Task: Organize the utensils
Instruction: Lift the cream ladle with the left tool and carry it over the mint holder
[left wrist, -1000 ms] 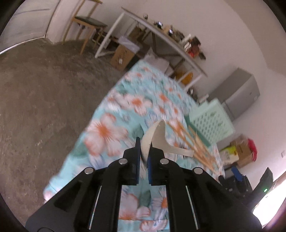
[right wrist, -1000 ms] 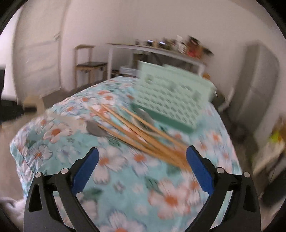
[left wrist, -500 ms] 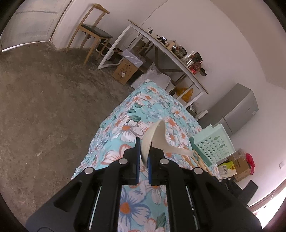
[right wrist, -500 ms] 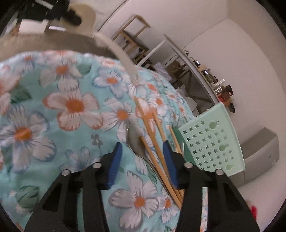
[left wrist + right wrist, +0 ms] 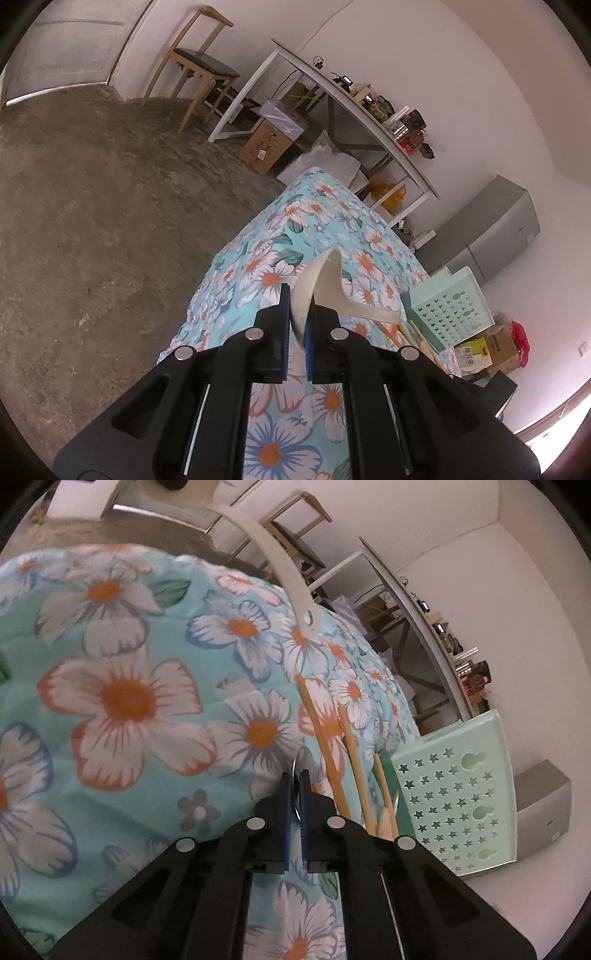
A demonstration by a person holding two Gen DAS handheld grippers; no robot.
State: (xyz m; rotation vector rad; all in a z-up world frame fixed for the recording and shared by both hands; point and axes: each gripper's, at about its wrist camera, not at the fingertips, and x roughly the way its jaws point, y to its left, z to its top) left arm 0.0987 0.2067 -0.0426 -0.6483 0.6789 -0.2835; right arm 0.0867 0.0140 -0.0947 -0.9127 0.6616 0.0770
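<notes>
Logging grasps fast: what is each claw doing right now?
Left claw: closed on the bowl of the cream ladle.
Right claw: closed on the metal spoon beside the chopsticks.

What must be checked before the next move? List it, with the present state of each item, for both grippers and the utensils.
1. Left gripper shut on the cream plastic ladle, gripped at its bowl: ok.
2. Right gripper shut on the thin metal spoon: ok.
3. Metal spoon lifted off the floral cloth: cannot tell.
4. Wooden chopsticks well apart from the right gripper: not ok, they lie close beside it.
5. Mint-green star-perforated basket opening reachable: cannot tell, only a perforated wall shows.
</notes>
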